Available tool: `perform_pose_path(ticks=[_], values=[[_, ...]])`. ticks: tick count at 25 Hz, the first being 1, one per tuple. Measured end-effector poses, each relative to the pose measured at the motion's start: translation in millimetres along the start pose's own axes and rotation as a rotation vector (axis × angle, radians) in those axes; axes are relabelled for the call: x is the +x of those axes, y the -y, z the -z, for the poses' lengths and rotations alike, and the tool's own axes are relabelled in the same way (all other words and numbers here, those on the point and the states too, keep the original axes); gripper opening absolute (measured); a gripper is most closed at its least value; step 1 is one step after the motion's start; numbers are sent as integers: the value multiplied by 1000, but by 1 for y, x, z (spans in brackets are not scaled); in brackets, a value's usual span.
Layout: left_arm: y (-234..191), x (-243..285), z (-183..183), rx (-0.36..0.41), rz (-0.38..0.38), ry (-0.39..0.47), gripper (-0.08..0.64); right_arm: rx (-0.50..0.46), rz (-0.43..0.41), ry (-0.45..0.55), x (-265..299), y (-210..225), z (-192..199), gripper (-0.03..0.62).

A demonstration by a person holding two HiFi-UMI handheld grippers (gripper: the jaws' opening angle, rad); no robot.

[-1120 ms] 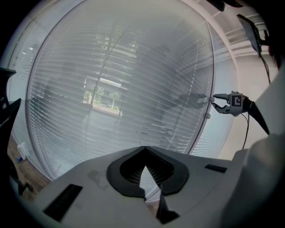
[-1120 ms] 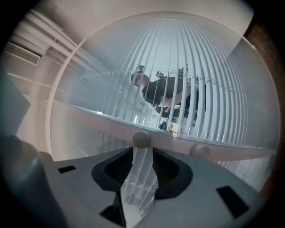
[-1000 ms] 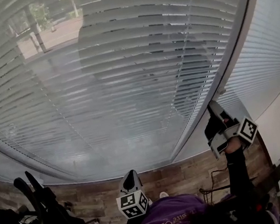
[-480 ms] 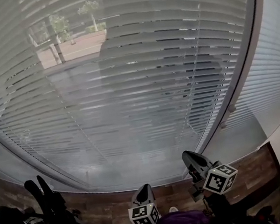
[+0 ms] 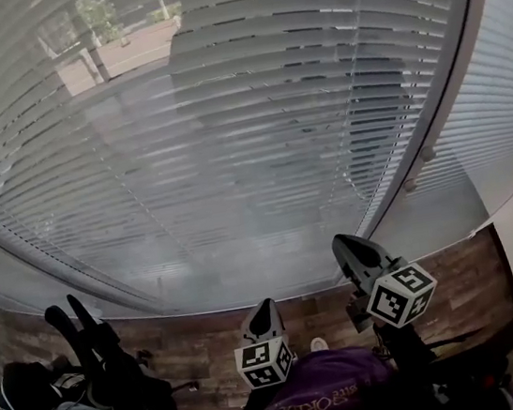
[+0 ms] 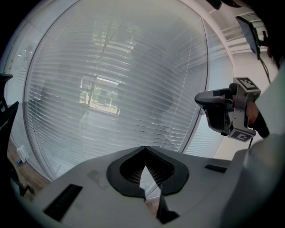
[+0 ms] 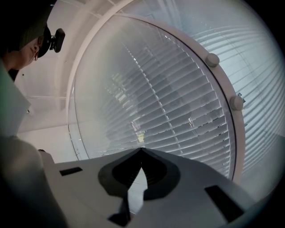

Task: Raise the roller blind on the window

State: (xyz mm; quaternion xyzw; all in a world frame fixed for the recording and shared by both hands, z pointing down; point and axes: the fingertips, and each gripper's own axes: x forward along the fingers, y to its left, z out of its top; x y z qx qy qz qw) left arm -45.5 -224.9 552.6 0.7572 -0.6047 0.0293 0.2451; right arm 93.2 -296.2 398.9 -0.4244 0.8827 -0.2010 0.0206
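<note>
At lowered blind [image 5: 228,137] | L gripper [image 5: 262,307] closed | R gripper [image 5: 341,242] closed

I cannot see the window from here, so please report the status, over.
Left gripper shut, empty. Right gripper shut, nothing visible in it. Blind lowered, not yet raised. Nothing in the way.

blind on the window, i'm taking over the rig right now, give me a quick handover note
The left claw is shut and empty, held low in front of the blind, touching nothing.
The right claw is shut with nothing visible between its jaws, pointed at the blind beside the white frame post.
Blind: fully lowered, top to bottom of what shows.
Done: nothing raised yet.
Left: the whole raise. What draws the blind up can't be made out here, so find that first, probably near the post.
</note>
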Motion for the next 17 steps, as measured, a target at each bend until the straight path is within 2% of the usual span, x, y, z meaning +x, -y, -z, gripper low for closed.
perform_pose_path(ticks=[10, 17], values=[[3, 16, -5, -3, 2, -3, 2, -39, -6, -14, 11, 8, -10, -2], [-2, 21, 4, -11, 8, 0, 1, -53, -4, -22, 14, 11, -2, -2]])
